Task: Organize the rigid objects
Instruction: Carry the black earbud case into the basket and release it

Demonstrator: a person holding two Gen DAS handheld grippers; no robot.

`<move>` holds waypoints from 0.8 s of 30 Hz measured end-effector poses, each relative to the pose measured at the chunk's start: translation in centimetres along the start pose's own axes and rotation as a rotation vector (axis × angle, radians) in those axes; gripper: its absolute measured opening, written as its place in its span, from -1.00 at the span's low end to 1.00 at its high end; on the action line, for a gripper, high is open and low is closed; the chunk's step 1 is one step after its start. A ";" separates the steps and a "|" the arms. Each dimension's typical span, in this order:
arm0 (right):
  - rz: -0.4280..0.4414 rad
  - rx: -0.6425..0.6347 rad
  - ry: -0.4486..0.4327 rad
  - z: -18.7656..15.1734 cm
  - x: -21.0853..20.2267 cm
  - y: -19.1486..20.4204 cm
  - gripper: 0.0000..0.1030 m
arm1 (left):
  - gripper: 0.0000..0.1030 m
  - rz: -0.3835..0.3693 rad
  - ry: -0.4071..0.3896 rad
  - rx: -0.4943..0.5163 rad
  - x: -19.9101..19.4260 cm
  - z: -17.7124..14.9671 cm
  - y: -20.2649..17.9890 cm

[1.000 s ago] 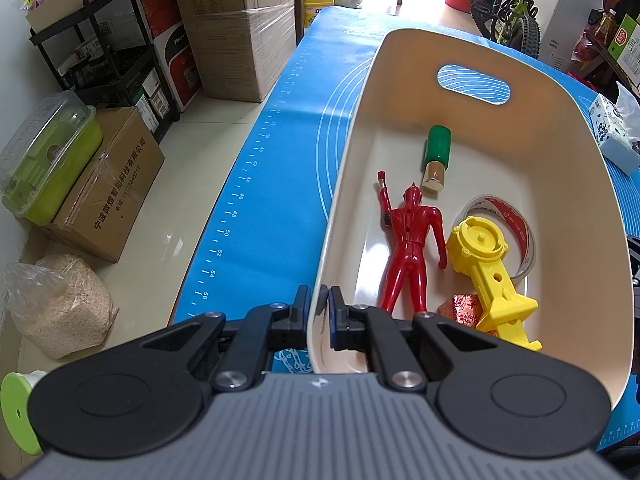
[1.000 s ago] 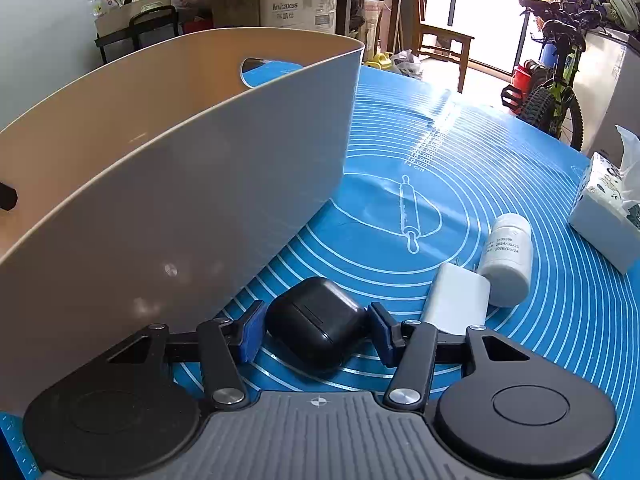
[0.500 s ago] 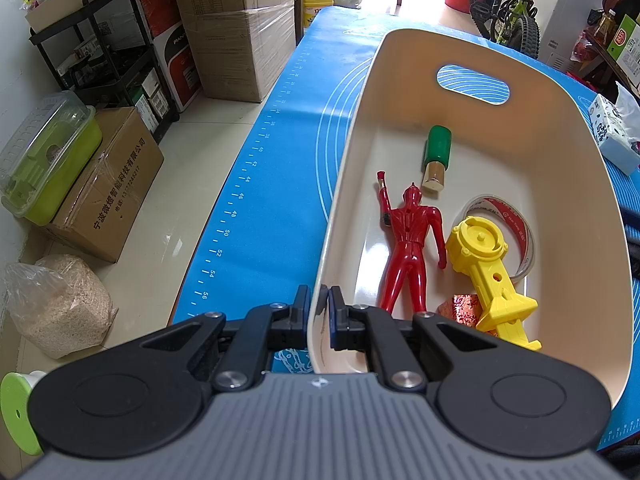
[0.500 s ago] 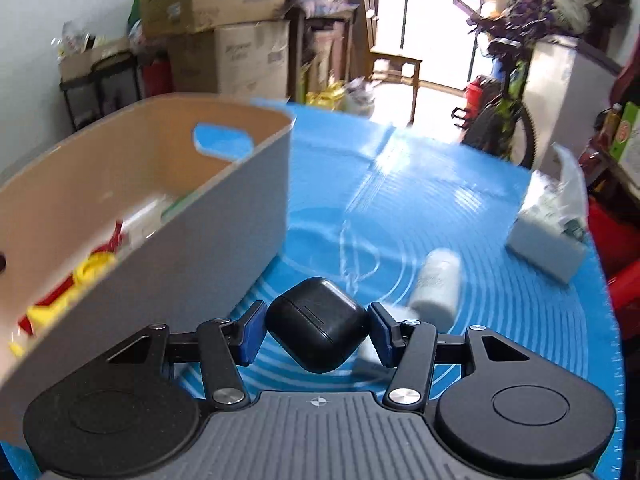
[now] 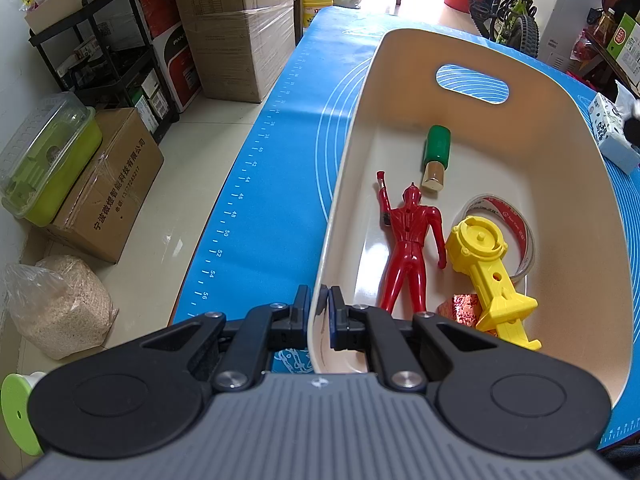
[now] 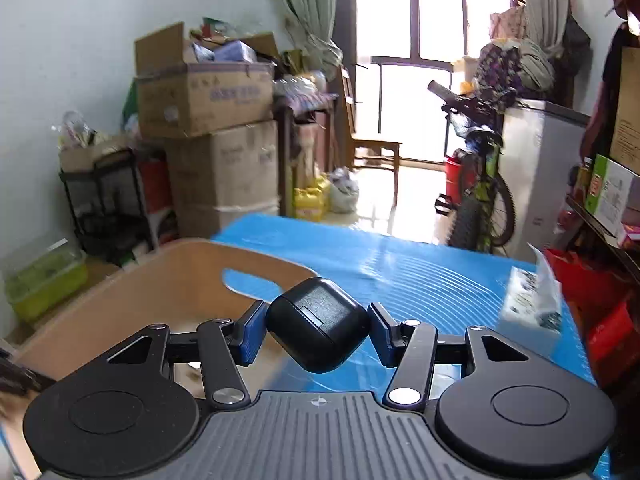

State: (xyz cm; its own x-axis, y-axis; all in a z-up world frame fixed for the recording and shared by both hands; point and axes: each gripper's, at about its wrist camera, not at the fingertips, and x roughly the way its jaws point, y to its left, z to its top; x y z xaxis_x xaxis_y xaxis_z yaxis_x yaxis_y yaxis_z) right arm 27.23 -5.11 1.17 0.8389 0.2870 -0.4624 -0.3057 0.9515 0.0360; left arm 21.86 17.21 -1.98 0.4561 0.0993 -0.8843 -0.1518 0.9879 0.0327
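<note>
Left hand-held gripper (image 5: pixel 319 312): I have it pinched narrow on the bin (image 5: pixel 592 184) rim, near end.
Right hand-held gripper (image 6: pixel 317 336): I'm clamping the black case (image 6: pixel 317 336), raised beside the bin's long wall.
Case handling: I judge it light, rigid, glossy and rounded, so slippery; flat sides grip best.
Bin: smooth cream plastic, handle slot.

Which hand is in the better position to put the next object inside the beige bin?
Right. The right tongs hold the black earbud case above the beige bin; the left tongs are clamped on its rim.
</note>
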 end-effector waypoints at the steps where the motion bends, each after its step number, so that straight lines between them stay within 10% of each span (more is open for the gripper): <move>1: 0.015 -0.001 0.002 0.3 0.0 0.7 0.14 | -0.79 0.000 0.000 0.000 0.0 0.0 0.0; 24: 0.165 -0.273 0.458 -3.0 5.9 12.8 0.15 | -0.79 0.003 -0.001 0.004 0.0 0.0 -0.1</move>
State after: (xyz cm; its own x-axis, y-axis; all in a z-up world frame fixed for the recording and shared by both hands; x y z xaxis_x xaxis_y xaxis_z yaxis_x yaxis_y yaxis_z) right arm 26.95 8.43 -3.72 0.5074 0.2946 -0.8098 -0.5734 0.8169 -0.0620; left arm 21.88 17.06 -1.98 0.4561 0.1025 -0.8840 -0.1500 0.9880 0.0372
